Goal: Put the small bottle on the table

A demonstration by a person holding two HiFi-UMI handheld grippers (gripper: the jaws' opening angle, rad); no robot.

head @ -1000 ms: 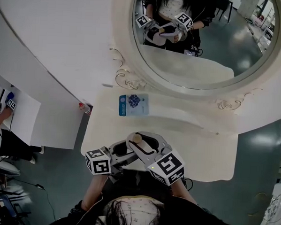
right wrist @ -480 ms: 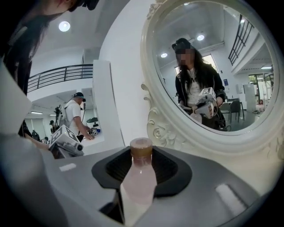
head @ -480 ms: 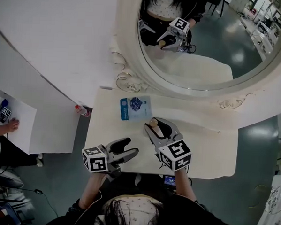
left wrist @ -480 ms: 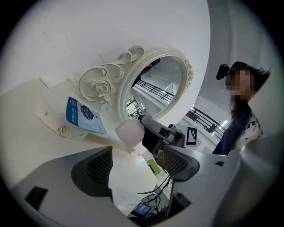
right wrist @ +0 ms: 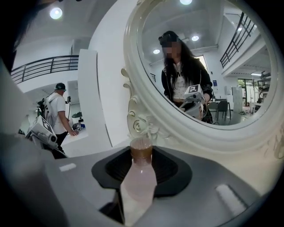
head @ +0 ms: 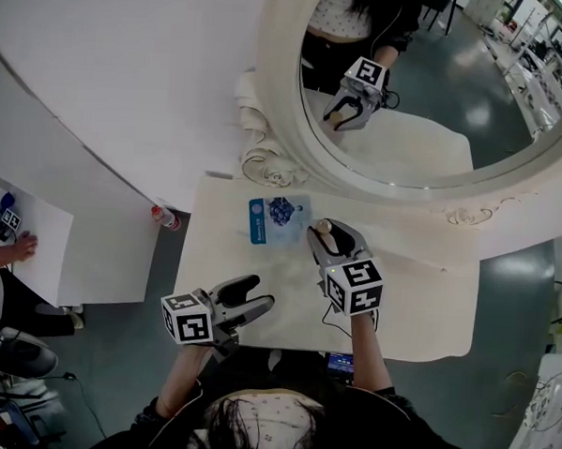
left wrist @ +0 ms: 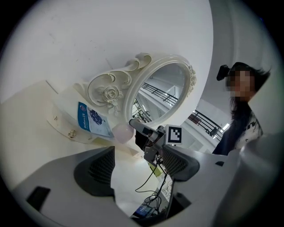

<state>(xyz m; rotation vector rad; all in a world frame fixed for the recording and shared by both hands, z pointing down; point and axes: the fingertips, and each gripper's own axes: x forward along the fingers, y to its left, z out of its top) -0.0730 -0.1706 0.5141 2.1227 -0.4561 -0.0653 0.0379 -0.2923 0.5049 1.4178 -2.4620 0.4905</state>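
The small bottle (head: 324, 228), pale pink with a brown cap, sits between the jaws of my right gripper (head: 326, 234), which is shut on it. In the right gripper view the small bottle (right wrist: 138, 179) stands upright between the dark pads, cap toward the mirror. The gripper holds it over the back of the cream dressing table (head: 417, 310), just right of a blue card (head: 274, 218). My left gripper (head: 249, 298) stands open and empty at the table's front edge. In the left gripper view the left gripper (left wrist: 137, 165) shows nothing between its fingers, and the small bottle (left wrist: 123, 132) appears beyond them.
A large oval mirror (head: 410, 85) in an ornate cream frame rises behind the table and reflects the person and the right gripper. A red-capped item (head: 165, 217) lies left of the table by a white panel. A person's hand (head: 21, 246) rests at the far left.
My right gripper has carried the bottle from the front edge toward the mirror, beside the blue card. The left gripper let go earlier and has stayed near the front edge.
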